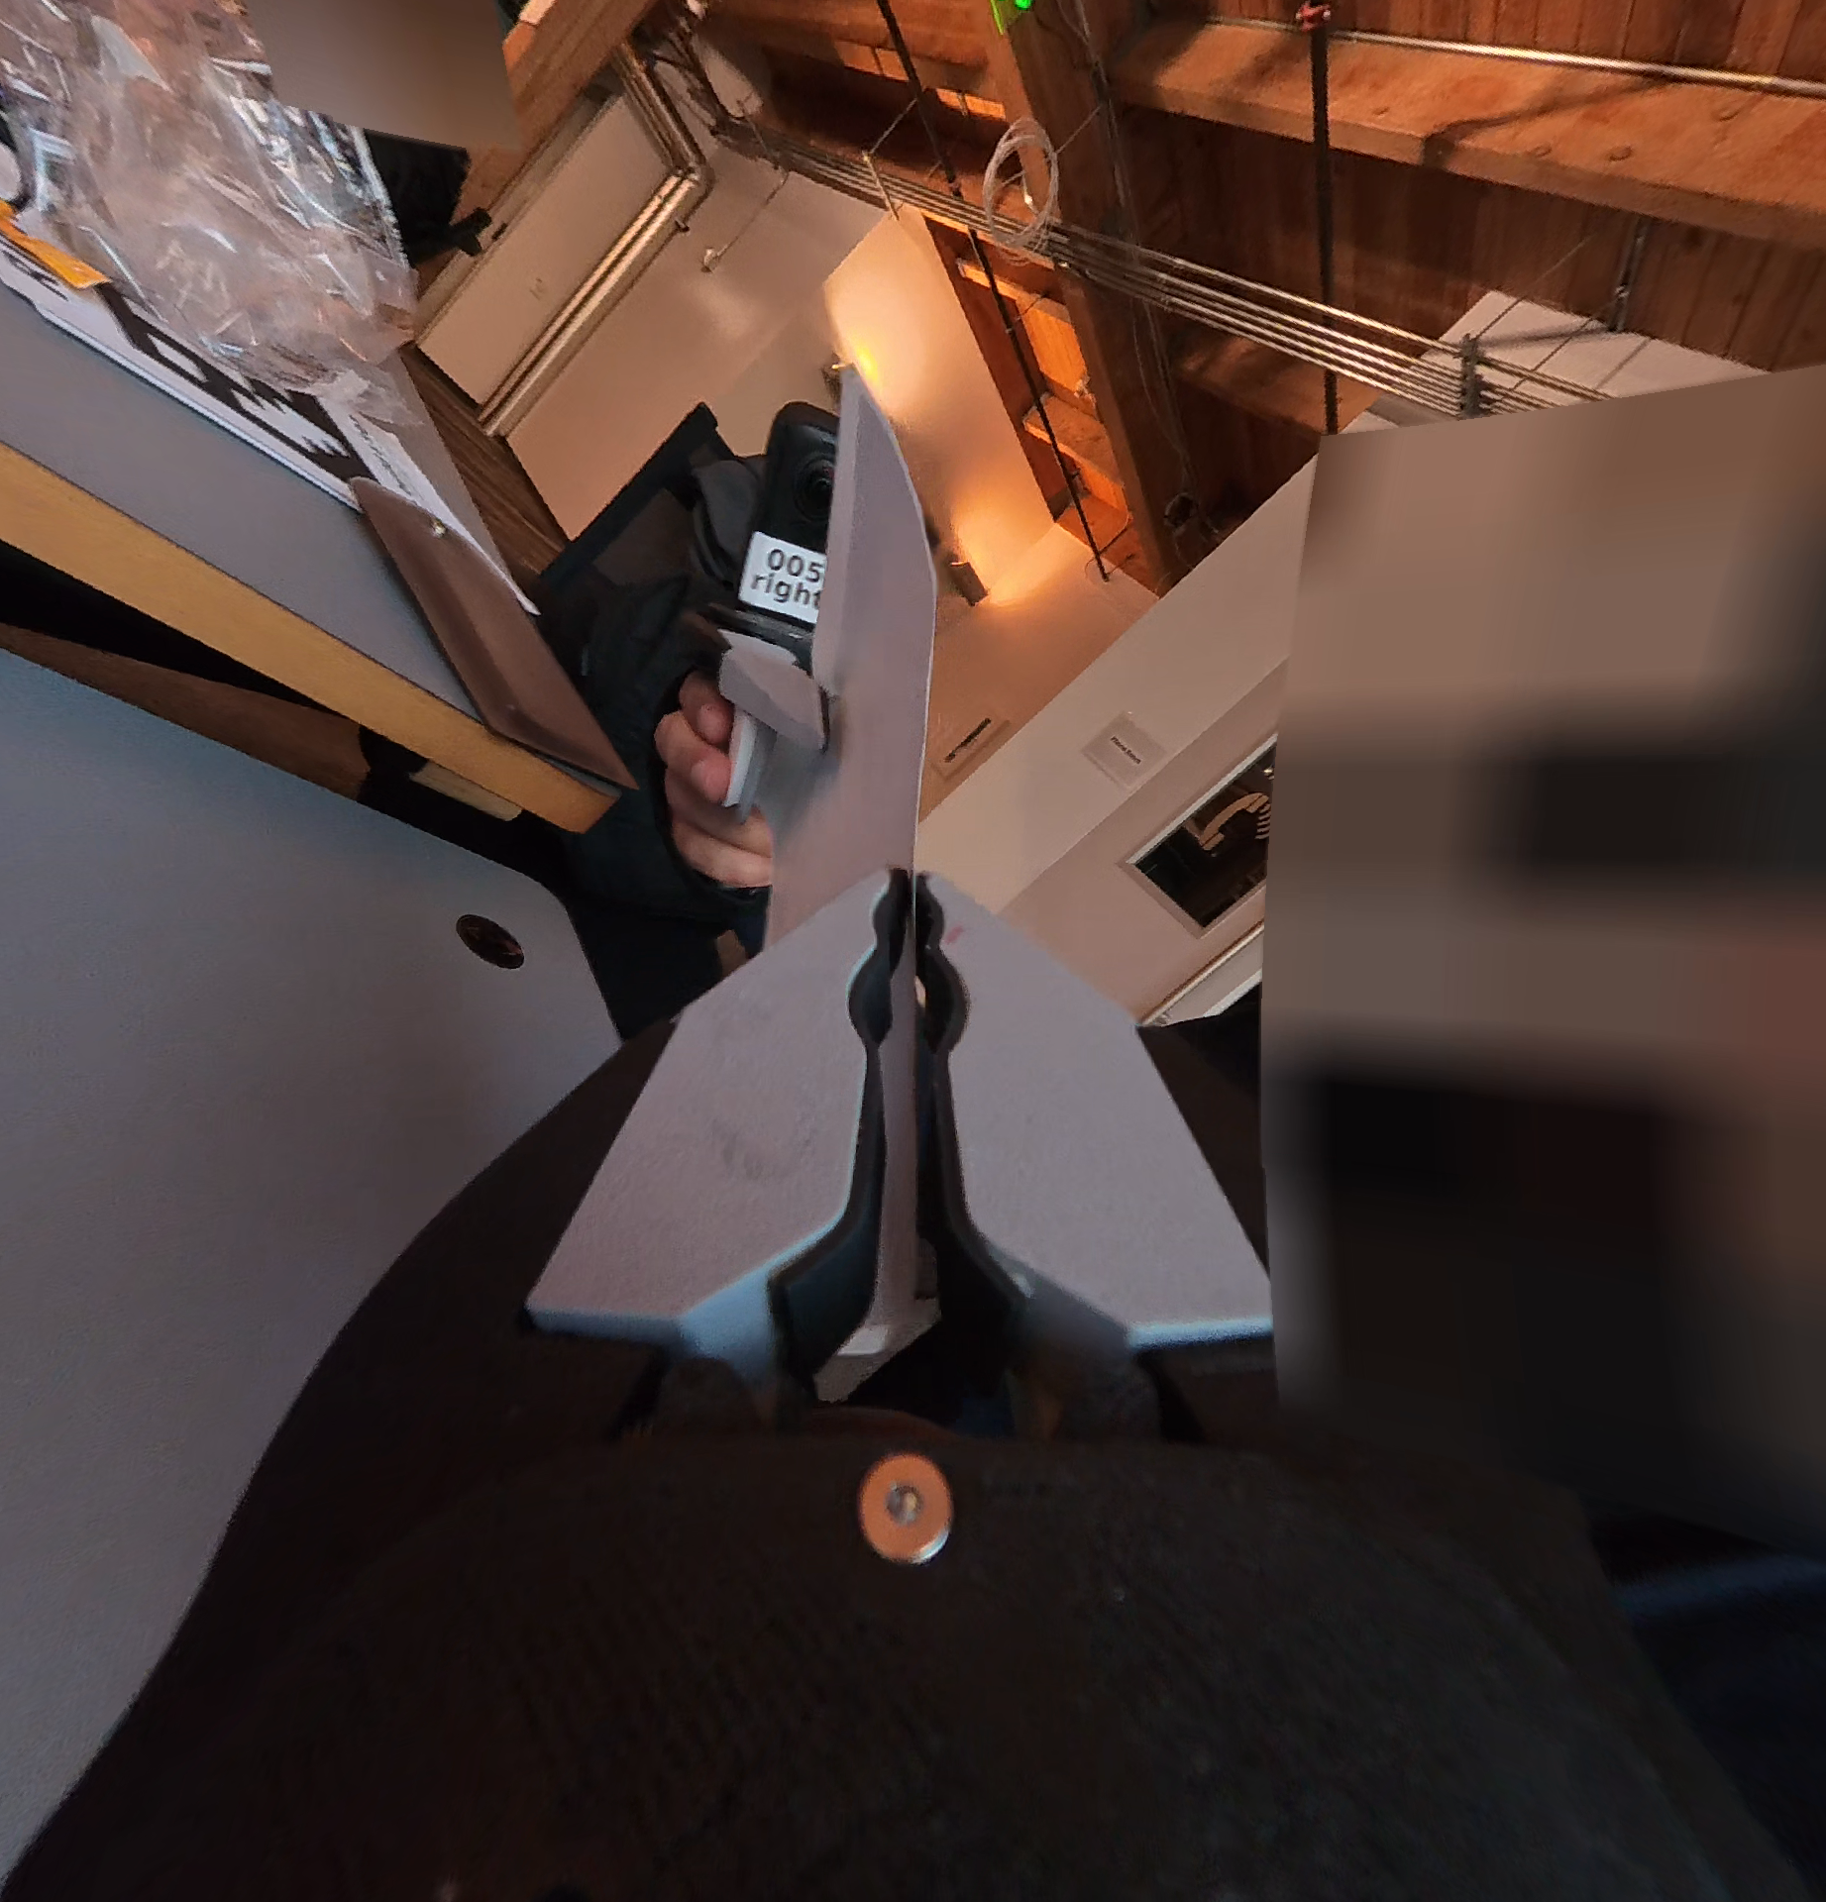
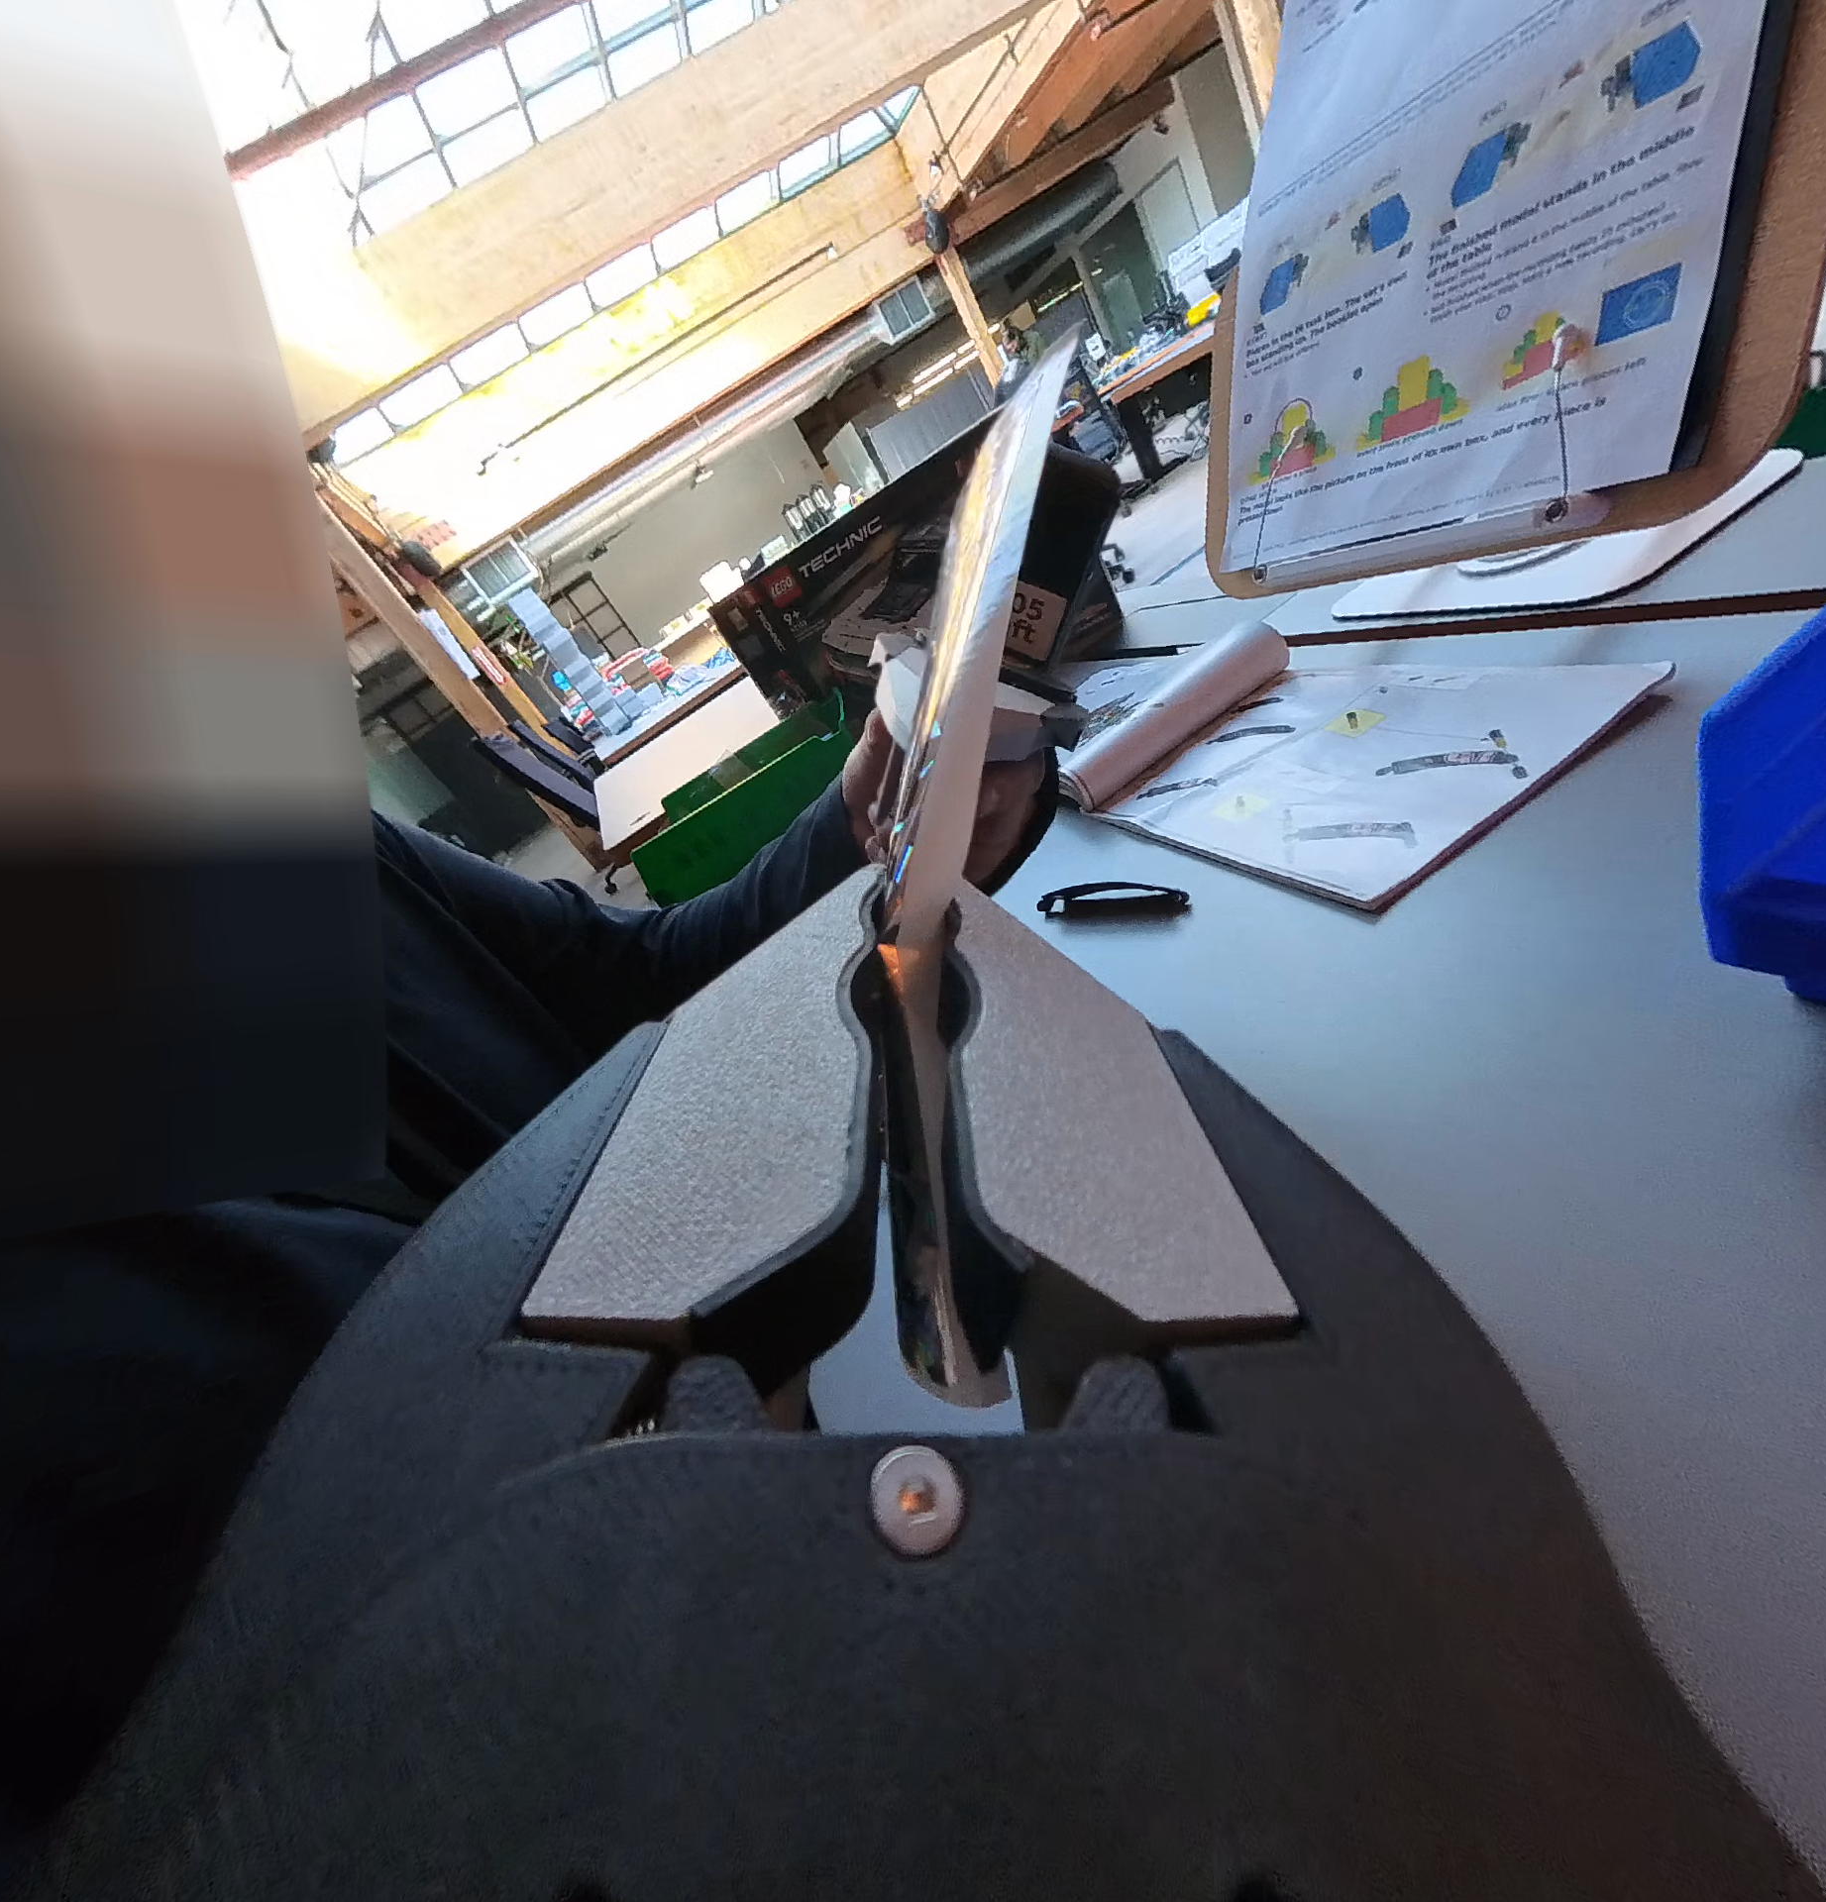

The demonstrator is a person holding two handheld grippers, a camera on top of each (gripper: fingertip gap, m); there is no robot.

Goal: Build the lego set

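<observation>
Both grippers are clamped on the same thin sheet [image 1: 872,659], held up in the air between them off the edge of the table [image 2: 1403,1081]. Up close, the left gripper [image 1: 906,895] has its pads squeezed flat on one end, and the sheet runs straight out to where the right gripper [image 2: 914,916] pinches the other end, so they face each other with the sheet stretched edge-on between. My guess at what could go wrong: it's so thin that if the two hands pull apart or twist against each other it creases or tears at the pads, and if either one lets go early the free end just flops. The sheet itself looks pale and matte on one face, glossy on the other with little rainbow glints, slightly bowed. A bit further out on the table there's a small black curved part [image 2: 1112,900], then an open booklet [image 2: 1382,782], a blue bin [image 2: 1794,823] at the edge, a dark box [image 2: 836,607], and a page on a stand [image 2: 1485,257] at the back.
</observation>
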